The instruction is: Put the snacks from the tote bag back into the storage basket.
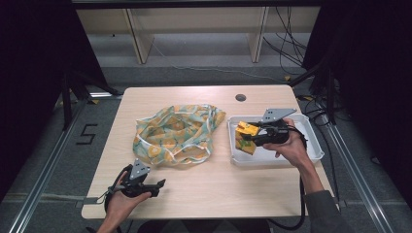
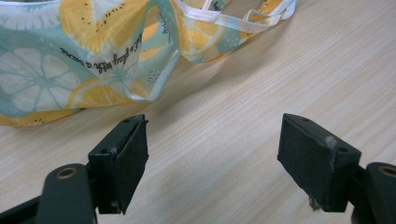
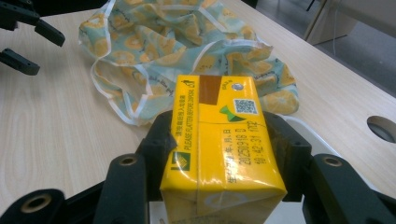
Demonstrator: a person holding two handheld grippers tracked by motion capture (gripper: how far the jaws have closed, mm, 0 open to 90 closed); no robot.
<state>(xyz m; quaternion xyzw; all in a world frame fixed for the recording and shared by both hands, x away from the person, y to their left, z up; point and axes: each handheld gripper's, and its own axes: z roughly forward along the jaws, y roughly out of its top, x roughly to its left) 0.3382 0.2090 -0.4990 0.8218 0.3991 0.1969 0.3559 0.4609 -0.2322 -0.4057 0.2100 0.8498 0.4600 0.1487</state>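
Note:
A crumpled bag printed with lemons (image 1: 175, 132) (image 2: 79, 51) (image 3: 177, 51) lies in the middle of the wooden table (image 1: 204, 184). My right gripper (image 1: 248, 135) (image 3: 217, 140) is shut on a yellow drink carton (image 1: 247, 137) (image 3: 219, 144), holding it over the left end of a white tray (image 1: 311, 145). The carton's printed top faces the right gripper view. My left gripper (image 1: 158, 187) (image 2: 212, 158) rests open near the table's front left edge, nothing between its pads, with the bag's hem just beyond them.
A round cable hole (image 1: 240, 97) (image 3: 383, 128) sits at the table's far edge. Shelving legs (image 1: 138, 41) and cables (image 1: 286, 48) stand on the floor behind. Metal rails (image 1: 43, 170) run along both sides of the table.

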